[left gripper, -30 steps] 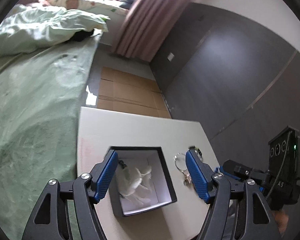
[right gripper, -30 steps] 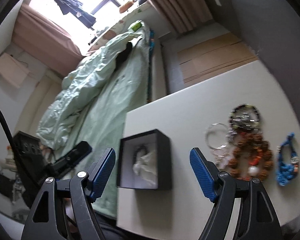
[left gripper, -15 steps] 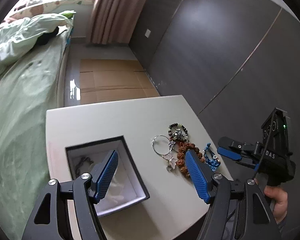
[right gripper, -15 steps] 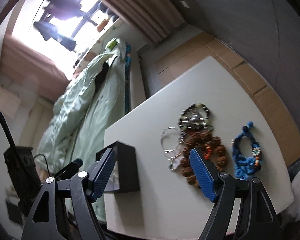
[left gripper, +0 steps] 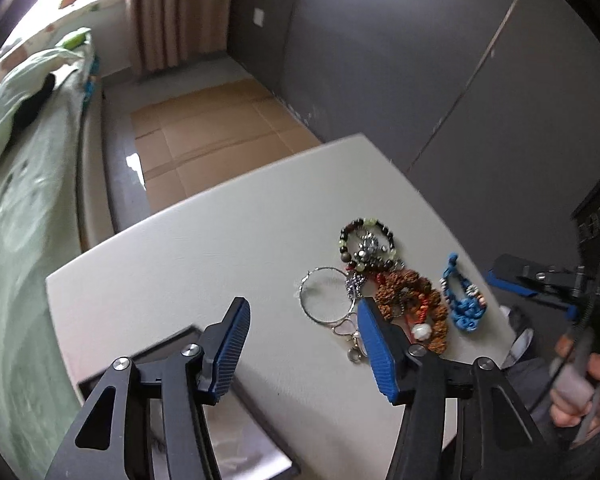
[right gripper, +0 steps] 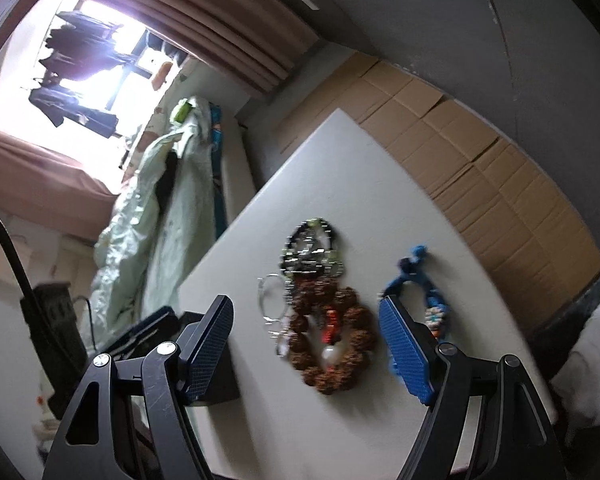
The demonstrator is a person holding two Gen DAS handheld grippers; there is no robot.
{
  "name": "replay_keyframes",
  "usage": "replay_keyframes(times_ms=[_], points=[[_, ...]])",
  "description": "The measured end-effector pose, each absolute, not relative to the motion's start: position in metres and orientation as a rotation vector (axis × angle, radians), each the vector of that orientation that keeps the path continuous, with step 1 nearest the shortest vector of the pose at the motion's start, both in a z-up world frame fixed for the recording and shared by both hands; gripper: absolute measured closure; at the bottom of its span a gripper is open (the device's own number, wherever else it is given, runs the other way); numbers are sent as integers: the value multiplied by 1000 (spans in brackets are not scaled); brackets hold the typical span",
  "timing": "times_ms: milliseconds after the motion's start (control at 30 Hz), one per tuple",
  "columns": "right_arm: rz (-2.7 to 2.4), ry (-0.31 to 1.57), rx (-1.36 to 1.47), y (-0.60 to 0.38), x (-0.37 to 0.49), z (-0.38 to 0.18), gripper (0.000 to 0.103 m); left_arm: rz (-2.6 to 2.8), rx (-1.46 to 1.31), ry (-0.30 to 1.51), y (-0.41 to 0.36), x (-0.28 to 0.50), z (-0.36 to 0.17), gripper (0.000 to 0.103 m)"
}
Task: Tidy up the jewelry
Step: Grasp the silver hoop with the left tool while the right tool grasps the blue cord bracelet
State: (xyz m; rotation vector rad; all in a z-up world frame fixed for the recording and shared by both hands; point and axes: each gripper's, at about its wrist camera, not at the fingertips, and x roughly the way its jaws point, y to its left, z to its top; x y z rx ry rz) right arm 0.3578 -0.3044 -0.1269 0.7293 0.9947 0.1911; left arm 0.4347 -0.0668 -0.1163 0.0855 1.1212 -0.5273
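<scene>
Pale tabletop (left gripper: 204, 248) beside a green-quilted bed carries a tangled cluster: brown knobbly seed-bead bracelet (right gripper: 332, 336), thin silver hoop (left gripper: 326, 296), dark glass-bead bracelet (left gripper: 366, 244) and blue knotted cord bracelet (left gripper: 462, 300). Both the left gripper (left gripper: 300, 344) and right gripper (right gripper: 306, 344) are held wide open and empty; neighbouring pieces could be dragged along, since they overlap, short of the black box (left gripper: 168, 344).

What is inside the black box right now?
The black box is mostly hidden behind the left gripper. Only a pale lining shows inside; any jewelry in it is covered.

Brown bead bracelet (right gripper: 332, 344) lies flat between a silver hoop (left gripper: 327, 295) (overlapping) and blue bracelet (left gripper: 464, 300).
</scene>
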Motion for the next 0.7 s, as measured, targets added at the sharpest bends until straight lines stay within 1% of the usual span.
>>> replay_keyframes(times_ms=[33,100,167,200,467,533,600,667,700], points=[[176,1000,714,-306,358,-127,26,-526,109,1135,-73,439,-122,51],[151,1011,699,-309,358,-128,26,-525,153,1160,-83,445,-129,56],[122,1026,692,-314,359,-130,27,-522,192,1174,-93,452,-136,57],[112,1030,690,-318,359,-131,27,-516,214,1179,-98,454,-140,60],[61,1053,698,-332,361,-138,28,-488,338,1220,-120,467,-169,63],[17,1071,667,-332,363,-141,29,-475,347,1235,-120,470,-176,70],[4,1089,644,-332,364,-143,31,-476,348,1250,-121,471,-181,73],[-10,1105,627,-331,366,-145,34,-478,355,1237,-123,470,-180,78],[-20,1113,613,-330,367,-145,37,-482,356,1236,-124,469,-180,85]])
